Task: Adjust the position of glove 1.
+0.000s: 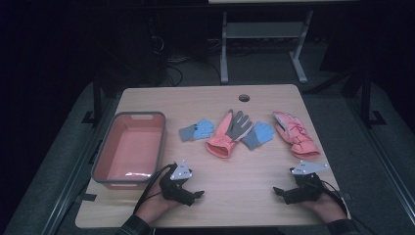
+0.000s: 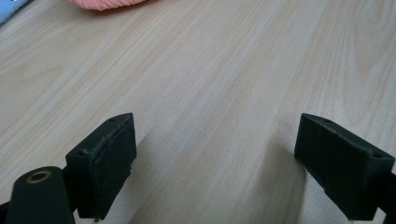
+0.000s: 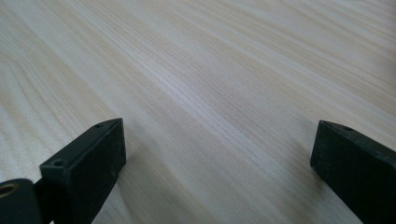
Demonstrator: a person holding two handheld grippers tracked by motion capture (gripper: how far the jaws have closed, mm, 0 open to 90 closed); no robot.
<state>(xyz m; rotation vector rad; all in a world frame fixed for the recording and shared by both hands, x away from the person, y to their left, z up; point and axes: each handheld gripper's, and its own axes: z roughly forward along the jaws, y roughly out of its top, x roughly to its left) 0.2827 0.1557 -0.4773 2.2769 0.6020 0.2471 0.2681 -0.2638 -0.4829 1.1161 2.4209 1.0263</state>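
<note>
I have both tools resting low on the pale wood-grain surface, each in one of the person's hands at the near edge. The left tool has its black jaws spread wide with only bare wood between them, as its own view confirms; the right tool also stands wide apart and holds nothing.

Beyond the tools, across the middle of the surface, lies a loose row of gloves. Nearest ahead of the left tool is the salmon-pink padded glove with a grey palm and grey fingers, lying flat, its ribbed cuff pointing back toward the tool and its fingers fanned away; that cuff's edge peeks in at the top of the left gripper view. To its left sits a small light-blue knit glove with a grey cuff. A second small light-blue knit glove with a grey cuff lies just beside the pink-and-grey one, its cuff touching or slightly tucked under it; I cannot tell which. Ahead of the right tool lies a pink quilted ski glove with a strap across the wrist, well apart from both tools.

Left of the left tool stands a coral plastic bin with a grey rim, just beside the tool's trailing cable.
</note>
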